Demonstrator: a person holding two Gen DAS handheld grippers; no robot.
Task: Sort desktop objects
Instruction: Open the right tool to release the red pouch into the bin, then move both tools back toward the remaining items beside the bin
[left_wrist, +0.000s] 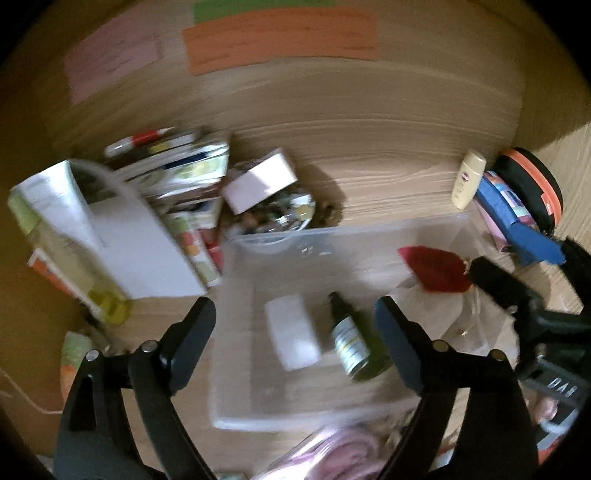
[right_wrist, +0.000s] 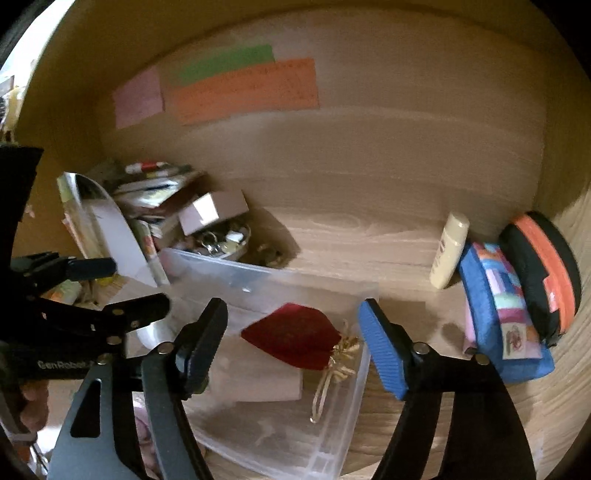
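Left wrist view: left gripper (left_wrist: 295, 317) is held above the clear bin (left_wrist: 236, 369), jaws spread wide, nothing pinched. Below and between the jaws, a green dropper bottle (left_wrist: 349, 345) and a white block (left_wrist: 293, 338) are seen lying on the bin floor, close but apart. A red pouch (left_wrist: 436, 269) lies further right in the bin, with the right gripper (left_wrist: 517, 291) just beside it. The frame is blurred, so fine contact cannot be confirmed.

Right wrist view: right gripper (right_wrist: 293, 345) jaws are also spread, nothing clamped; the red pouch (right_wrist: 295, 339) sits between them but below, lying in the bin (right_wrist: 354, 398) with its gold cord trailing. Unsorted items are left outside: cream tube (right_wrist: 448, 251), blue pouch (right_wrist: 506, 314), black-and-orange case (right_wrist: 543, 273) on the right, and a cluttered pile (right_wrist: 166, 214) on the left.

Judged step: release done, retreat next. Grippers should be lifted straight clear of the bin rim before any sideways travel, so the cord is not snagged. The tube looks an easy next pick, gripped across its body.
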